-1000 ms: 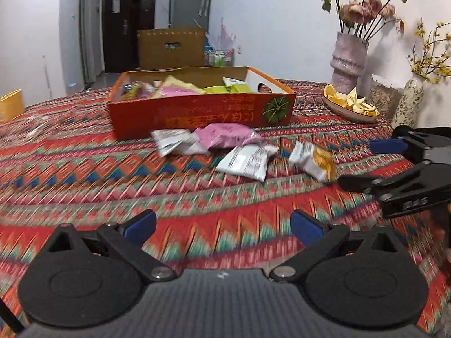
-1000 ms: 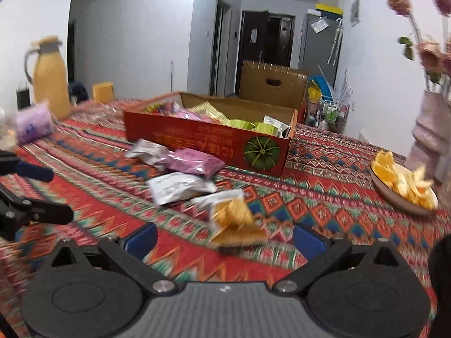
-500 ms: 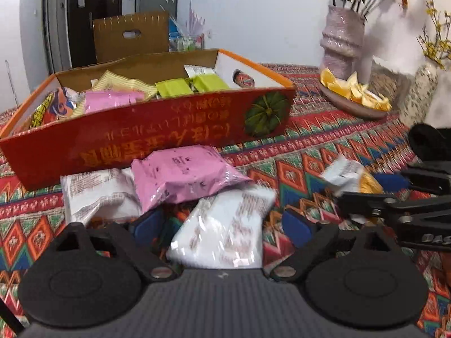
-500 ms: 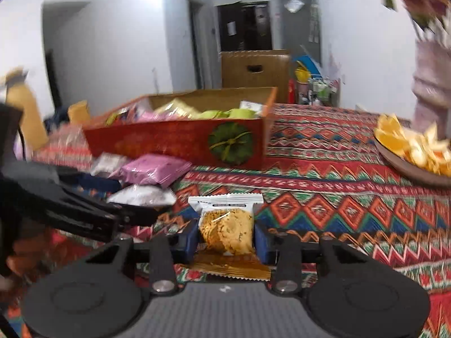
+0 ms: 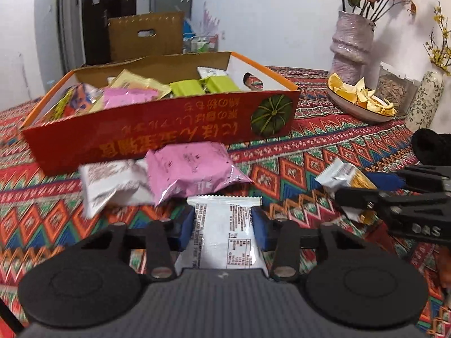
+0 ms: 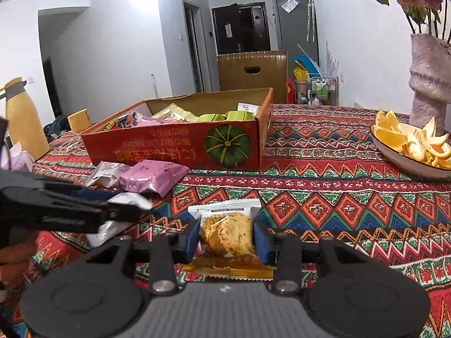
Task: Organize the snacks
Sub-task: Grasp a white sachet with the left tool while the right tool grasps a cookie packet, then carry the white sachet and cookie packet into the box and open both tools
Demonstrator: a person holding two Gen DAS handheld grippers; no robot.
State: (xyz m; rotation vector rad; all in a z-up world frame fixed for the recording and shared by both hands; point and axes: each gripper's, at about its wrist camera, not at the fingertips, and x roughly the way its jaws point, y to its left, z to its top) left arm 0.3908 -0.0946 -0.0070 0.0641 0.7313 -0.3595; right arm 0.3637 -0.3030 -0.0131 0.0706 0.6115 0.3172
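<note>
My left gripper is shut on a white snack packet, just in front of a pink packet and another white packet lying on the cloth. My right gripper is shut on a yellow cookie packet; it also shows at the right of the left wrist view. The red cardboard box behind the loose packets holds several snacks. From the right wrist view the box stands ahead to the left and the left gripper's fingers reach in from the left.
A bowl of orange peel and a pink vase stand at the right. A jar of seeds and a small floral vase are behind the bowl. A yellow thermos stands far left. The patterned tablecloth covers the table.
Both grippers moved forward and down to the packets and closed: the left on the white packet, the right on the cookie packet. Both were open a second ago.
</note>
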